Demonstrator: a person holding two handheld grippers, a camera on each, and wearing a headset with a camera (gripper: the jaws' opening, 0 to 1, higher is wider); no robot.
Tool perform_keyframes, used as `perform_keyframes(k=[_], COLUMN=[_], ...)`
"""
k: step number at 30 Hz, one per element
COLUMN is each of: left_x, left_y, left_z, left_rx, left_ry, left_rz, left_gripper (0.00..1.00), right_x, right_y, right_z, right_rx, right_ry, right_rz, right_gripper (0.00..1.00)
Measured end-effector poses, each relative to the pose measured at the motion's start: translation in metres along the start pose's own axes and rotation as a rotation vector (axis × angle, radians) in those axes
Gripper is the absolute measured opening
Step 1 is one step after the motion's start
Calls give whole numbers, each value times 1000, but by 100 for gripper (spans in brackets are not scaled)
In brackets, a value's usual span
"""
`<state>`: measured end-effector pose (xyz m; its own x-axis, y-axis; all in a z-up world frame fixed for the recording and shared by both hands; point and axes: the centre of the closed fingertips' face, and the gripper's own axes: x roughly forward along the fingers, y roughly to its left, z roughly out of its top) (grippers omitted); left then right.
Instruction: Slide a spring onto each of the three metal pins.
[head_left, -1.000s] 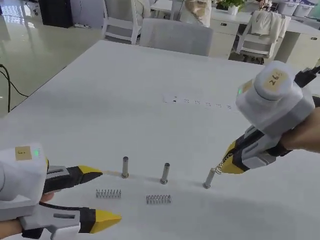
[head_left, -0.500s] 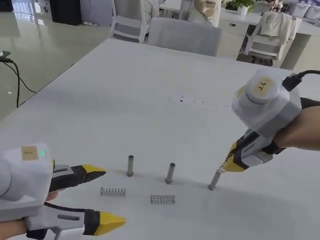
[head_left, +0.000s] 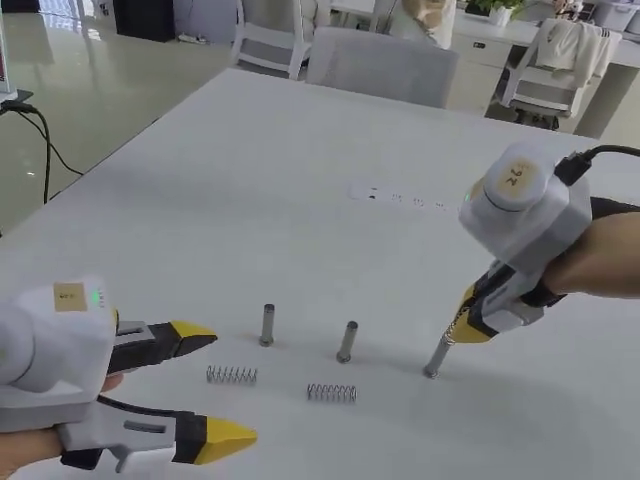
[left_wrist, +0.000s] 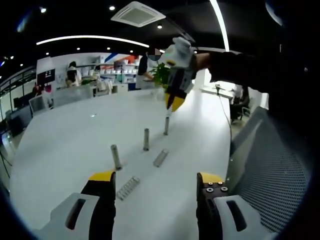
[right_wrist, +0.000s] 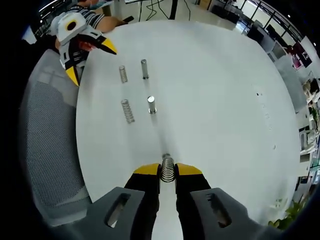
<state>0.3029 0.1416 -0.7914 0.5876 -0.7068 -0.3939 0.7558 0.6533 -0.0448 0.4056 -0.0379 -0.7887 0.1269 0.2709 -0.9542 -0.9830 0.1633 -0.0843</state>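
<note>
Springs and pins: three each. The left spring (head_left: 231, 375) lies on the table (head_left: 300, 200) at 7 o'clock of the left pin (head_left: 267, 325), the middle spring (head_left: 331, 393) likewise by the middle pin (head_left: 347, 341). The third spring (right_wrist: 167, 170) is clamped between the jaws of the right gripper (right_wrist: 167, 174), at the top of the right pin (head_left: 436, 357). Left gripper (left_wrist: 156, 179): jaws wide apart

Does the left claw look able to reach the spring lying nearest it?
Probably yes: the left claw is open, the spring lies on the table just ahead of its tips, and nothing stands between them.
</note>
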Motion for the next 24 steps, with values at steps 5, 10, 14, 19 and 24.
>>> perform_keyframes(k=[5,10,14,19,24], left_x=[0,0,0,1,1], left_y=[0,0,0,0,0], left_z=[0,0,-1,-1,-1], left_rx=[0,-1,-2,-2,-2], left_ry=[-1,-2,0,1,2], left_rz=[0,0,-1,-3,-3], left_gripper=[60,60,60,60,60], right_x=[3,6,8,13,23], right_y=[-2,-4,-3,-4,-4], right_z=[0,-1,-2,-2,-5], right_rx=[-1,-4,-1,2,0], right_ry=[5,17,22,32,53], right_rz=[4,4,12,20,29], right_gripper=[8,8,8,8,8])
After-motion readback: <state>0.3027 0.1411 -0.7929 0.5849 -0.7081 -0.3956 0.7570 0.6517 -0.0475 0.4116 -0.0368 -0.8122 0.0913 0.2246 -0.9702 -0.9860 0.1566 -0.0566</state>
